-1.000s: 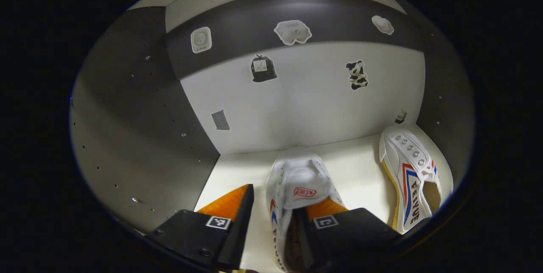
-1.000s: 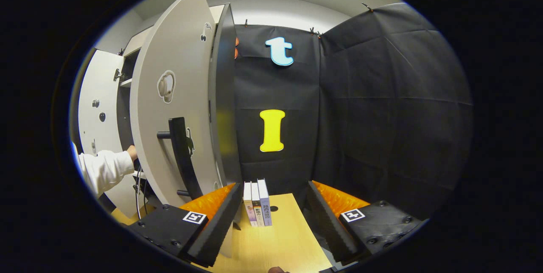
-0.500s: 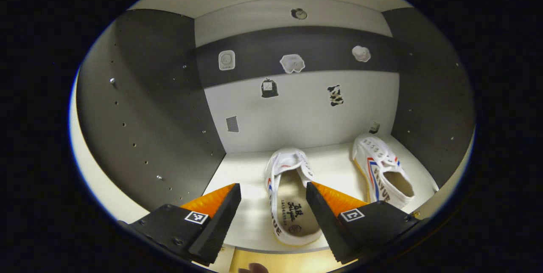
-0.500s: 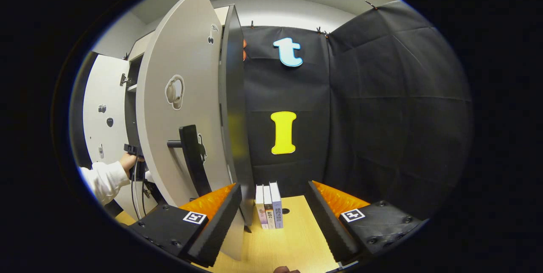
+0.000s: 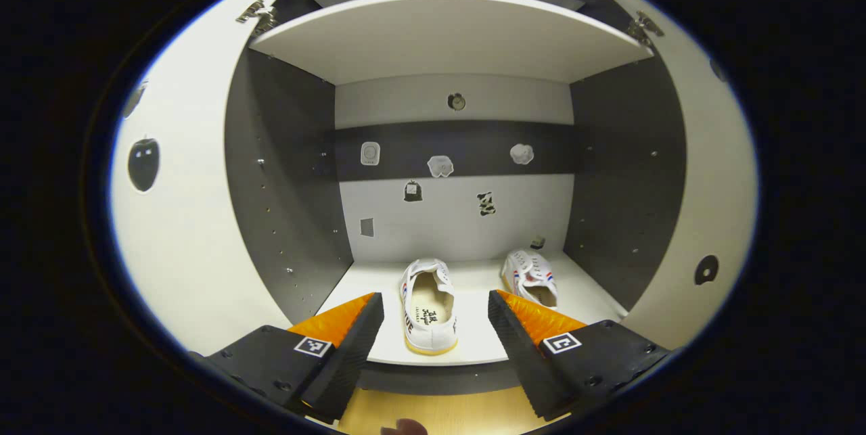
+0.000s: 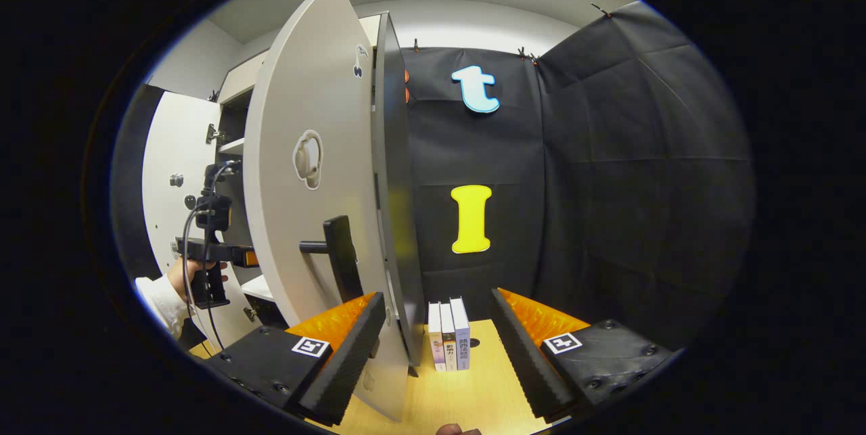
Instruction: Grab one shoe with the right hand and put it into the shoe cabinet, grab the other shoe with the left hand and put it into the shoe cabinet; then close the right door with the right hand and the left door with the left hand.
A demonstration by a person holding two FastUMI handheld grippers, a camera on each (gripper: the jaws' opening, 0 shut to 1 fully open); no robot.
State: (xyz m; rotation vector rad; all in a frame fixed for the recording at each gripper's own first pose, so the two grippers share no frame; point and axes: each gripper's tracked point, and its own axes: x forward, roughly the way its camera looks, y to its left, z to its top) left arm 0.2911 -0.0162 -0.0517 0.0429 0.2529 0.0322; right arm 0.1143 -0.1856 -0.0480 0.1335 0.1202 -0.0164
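At the lower middle of the left gripper view: left gripper (image 5: 433, 344), fingers spread wide, holding nothing, in front of the open shoe cabinet (image 5: 284, 178).

Just above it, on the cabinet's bottom shelf (image 5: 473, 337): first shoe (image 5: 427, 305), white, heel toward the camera, close to the shelf's front edge. Right of centre, deeper in: second shoe (image 5: 531, 277), white with red and blue stripes, well apart from the first. Both stowed; shoe steps judged complete.

Left edge of that view: left door (image 5: 183, 218), swung open. Right edge: right door (image 5: 703, 205), also open.

Bottom of the right gripper view: right gripper (image 6: 436, 354), fingers wide, empty, over a wooden table (image 6: 473, 394). Centre left: the right door's outer face with a dark handle (image 6: 338, 259) near the gripper's left finger. Lower middle: three books (image 6: 450, 333), upright, just beside the door's edge.

Risks, as judged:
- The near shoe's heel may catch a closing door.
- The right gripper may slip off the handle if it pushes at an angle.
- The left gripper, seen at the left between the doors in the right gripper view, could be pinched if the right door swings first.
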